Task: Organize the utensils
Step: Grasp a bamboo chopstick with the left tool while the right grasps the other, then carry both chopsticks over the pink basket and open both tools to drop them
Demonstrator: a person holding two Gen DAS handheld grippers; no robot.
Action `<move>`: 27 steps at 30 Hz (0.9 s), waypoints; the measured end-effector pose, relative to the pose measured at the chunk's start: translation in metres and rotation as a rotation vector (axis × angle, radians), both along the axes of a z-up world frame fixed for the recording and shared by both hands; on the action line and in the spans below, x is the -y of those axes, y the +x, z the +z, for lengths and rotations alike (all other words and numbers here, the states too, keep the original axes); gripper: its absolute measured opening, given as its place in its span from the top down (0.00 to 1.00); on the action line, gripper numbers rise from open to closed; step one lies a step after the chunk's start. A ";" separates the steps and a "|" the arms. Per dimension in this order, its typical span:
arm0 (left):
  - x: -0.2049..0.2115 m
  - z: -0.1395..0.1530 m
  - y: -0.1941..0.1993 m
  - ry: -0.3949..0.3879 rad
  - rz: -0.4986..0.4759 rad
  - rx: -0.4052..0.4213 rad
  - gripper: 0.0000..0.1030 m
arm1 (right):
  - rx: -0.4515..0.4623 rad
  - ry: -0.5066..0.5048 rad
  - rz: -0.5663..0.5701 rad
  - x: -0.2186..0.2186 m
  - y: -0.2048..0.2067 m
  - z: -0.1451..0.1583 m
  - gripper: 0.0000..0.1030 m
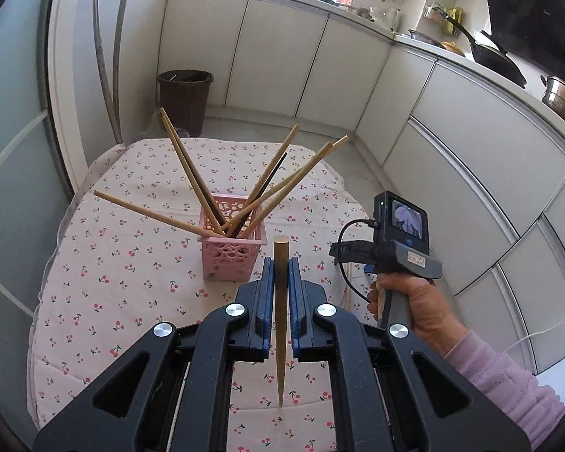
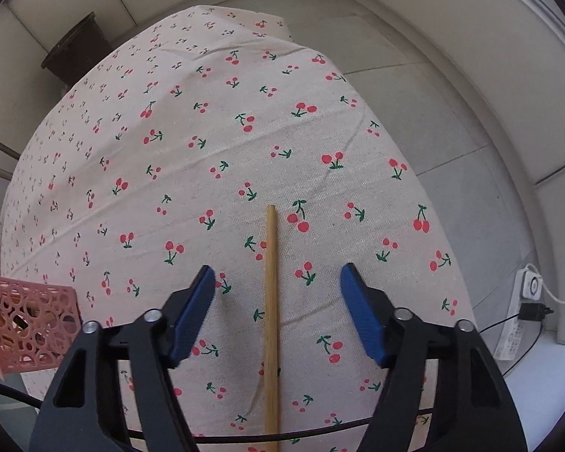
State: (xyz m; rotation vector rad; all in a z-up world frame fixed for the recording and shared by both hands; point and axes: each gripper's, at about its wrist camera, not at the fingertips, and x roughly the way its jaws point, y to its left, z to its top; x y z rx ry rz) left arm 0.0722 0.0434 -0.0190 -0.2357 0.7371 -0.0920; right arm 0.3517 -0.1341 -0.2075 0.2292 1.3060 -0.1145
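Observation:
My left gripper (image 1: 281, 263) is shut on a light wooden chopstick (image 1: 281, 312), held upright with its thin tip down above the cherry-print cloth (image 1: 132, 282). Just beyond it stands a pink perforated basket (image 1: 231, 252) with several chopsticks (image 1: 192, 177) fanned out of it. In the right wrist view my right gripper (image 2: 277, 282) points steeply down at the cloth (image 2: 207, 132). Its blue pads (image 2: 196, 312) stand apart on either side of another wooden chopstick (image 2: 271, 301) lying flat, touching neither side of it. The basket (image 2: 30, 324) shows at that view's left edge.
A hand in a lilac sleeve (image 1: 422, 309) holds the right gripper's handle (image 1: 406, 260) to the right of the basket. A dark bin (image 1: 186, 98) stands on the floor behind the table. White cabinets line the back and right. A power strip (image 2: 519, 316) lies on the floor at right.

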 end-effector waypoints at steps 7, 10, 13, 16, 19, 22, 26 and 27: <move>-0.009 0.007 -0.008 0.009 0.017 0.023 0.93 | 0.032 -0.046 0.079 -0.014 -0.006 0.002 0.94; -0.013 0.007 -0.009 0.010 0.027 0.026 0.93 | 0.042 -0.015 0.093 -0.015 -0.018 0.005 0.94; -0.016 0.008 -0.012 0.011 0.031 0.032 0.93 | 0.068 0.017 0.135 -0.021 -0.030 0.018 0.94; -0.021 0.011 -0.017 0.008 0.036 0.040 0.93 | 0.138 0.062 0.186 -0.024 -0.047 0.046 0.94; -0.029 0.015 -0.021 -0.006 0.046 0.053 0.93 | 0.225 0.118 0.245 -0.025 -0.072 0.086 0.94; -0.038 0.023 -0.023 -0.034 0.060 0.068 0.93 | 0.311 0.178 0.288 -0.019 -0.100 0.123 0.94; -0.044 0.037 -0.023 -0.057 0.084 0.098 0.93 | 0.418 0.238 0.320 -0.014 -0.124 0.161 0.94; -0.044 0.040 -0.023 -0.057 0.091 0.107 0.93 | 0.431 0.251 0.323 -0.016 -0.126 0.166 0.94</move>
